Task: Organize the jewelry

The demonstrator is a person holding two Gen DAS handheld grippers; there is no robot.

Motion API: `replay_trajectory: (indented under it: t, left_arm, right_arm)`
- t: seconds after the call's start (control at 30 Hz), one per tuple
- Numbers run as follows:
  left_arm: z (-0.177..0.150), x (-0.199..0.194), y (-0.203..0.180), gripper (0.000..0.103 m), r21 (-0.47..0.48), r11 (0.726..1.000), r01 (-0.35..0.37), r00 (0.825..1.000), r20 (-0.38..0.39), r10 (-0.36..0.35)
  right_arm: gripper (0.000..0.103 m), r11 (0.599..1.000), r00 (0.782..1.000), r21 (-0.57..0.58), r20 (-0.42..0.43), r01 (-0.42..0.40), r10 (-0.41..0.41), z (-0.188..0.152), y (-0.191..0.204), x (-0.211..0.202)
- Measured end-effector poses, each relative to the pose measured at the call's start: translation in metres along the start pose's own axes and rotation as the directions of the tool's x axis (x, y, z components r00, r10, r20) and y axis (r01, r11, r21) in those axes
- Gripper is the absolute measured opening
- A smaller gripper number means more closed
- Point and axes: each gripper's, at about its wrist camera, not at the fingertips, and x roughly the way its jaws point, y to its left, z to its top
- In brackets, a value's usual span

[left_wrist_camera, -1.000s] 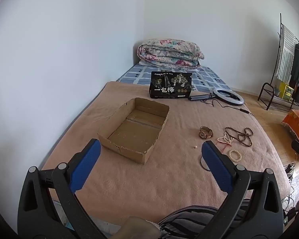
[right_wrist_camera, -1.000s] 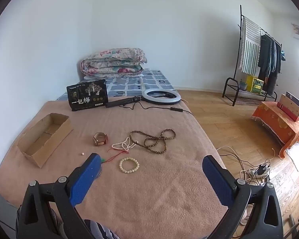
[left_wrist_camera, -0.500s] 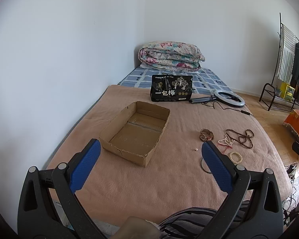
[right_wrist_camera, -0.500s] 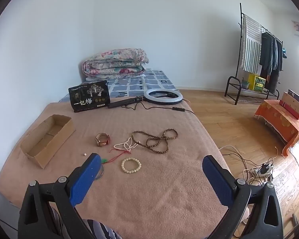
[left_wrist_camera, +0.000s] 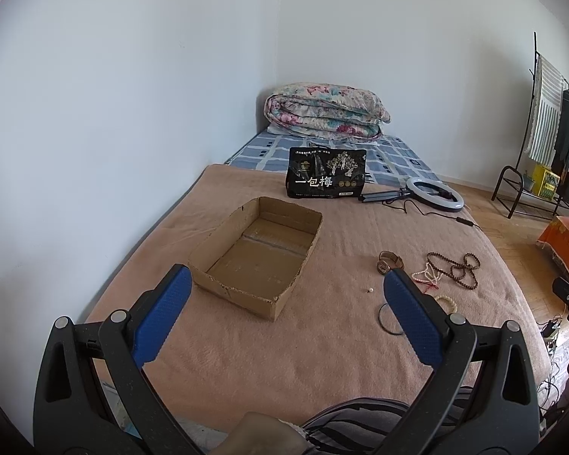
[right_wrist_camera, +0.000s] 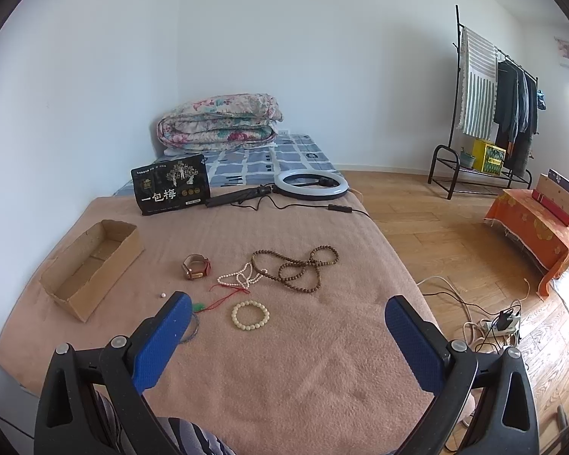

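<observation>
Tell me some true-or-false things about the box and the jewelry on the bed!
1. The cardboard box has jewelry in it. False: it is empty.
2. The watch lies on the blanket. True.
3. The right gripper holds the cream bead bracelet. False: it is open, holding nothing.
4. The brown bead necklace lies outside the box. True.
5. The left gripper is open. True.

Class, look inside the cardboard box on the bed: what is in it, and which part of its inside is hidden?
The cardboard box shows only its bare floor; no jewelry lies inside. In the left wrist view its near wall hides a thin strip of floor directly behind it.
</observation>
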Motion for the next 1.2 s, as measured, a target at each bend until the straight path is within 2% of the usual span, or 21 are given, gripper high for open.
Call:
replay_trajectory:
  t: [1.2]
  left_arm:
    - [0.0020,-0.0052,0.0009,0.103,-0.008,1.000,0.001,1.000,0.010,-0.001]
  right_arm:
    - [0.103,1.000,1.000,-0.020,0.013,-0.007,0.007,0.0011,0.0051,-0.0052]
